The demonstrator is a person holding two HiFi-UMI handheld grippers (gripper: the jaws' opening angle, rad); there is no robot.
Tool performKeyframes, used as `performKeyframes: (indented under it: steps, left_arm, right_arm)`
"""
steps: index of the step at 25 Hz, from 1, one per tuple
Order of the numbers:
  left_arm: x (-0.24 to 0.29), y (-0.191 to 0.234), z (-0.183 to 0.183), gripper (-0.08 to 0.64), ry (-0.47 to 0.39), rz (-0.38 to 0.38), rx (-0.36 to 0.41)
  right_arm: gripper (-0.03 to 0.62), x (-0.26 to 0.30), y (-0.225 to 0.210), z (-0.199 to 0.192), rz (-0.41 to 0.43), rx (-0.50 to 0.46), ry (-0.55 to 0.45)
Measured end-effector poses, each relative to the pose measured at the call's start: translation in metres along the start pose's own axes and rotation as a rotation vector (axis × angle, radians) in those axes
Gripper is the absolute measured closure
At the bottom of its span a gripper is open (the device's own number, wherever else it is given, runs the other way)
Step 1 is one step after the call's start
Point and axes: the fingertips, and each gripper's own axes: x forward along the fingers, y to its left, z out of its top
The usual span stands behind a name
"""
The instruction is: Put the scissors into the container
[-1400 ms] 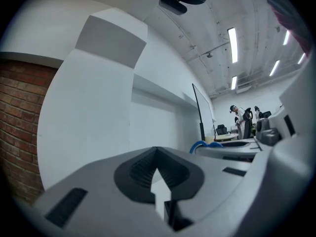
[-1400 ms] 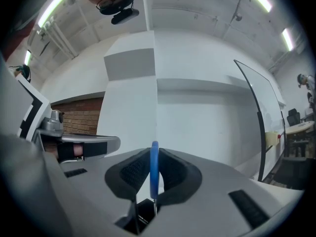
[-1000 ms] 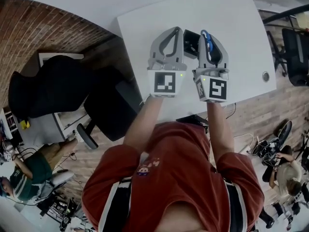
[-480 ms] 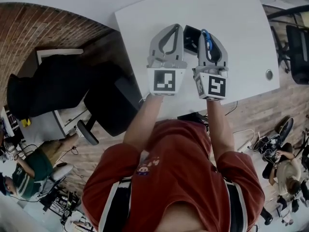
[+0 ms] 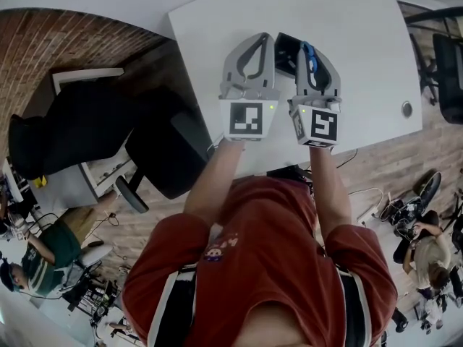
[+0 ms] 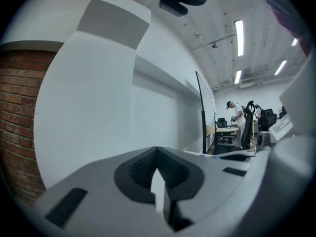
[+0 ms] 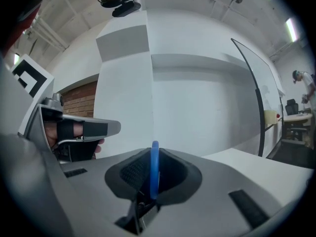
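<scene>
The white table (image 5: 362,56) offers wide free room to either side; the black container (image 5: 287,48) stands mid-table.

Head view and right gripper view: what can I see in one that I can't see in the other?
Only the head view shows the dark container on the white table, the person's red shirt and the black chair. Only the right gripper view shows the ceiling lights and, close up, how the fingers pinch the scissors' blue handle. Both show that blue handle, the right gripper holding it, the left gripper beside it and the white table.
</scene>
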Motion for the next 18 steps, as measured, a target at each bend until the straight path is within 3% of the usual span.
performKeyframes:
  steps: [18]
  left_arm:
    - [-0.001,0.003,-0.016,0.548,0.037,-0.009,0.017]
  right_arm:
    - [0.526,0.013,0.006,-0.033,-0.016,-0.064,0.100]
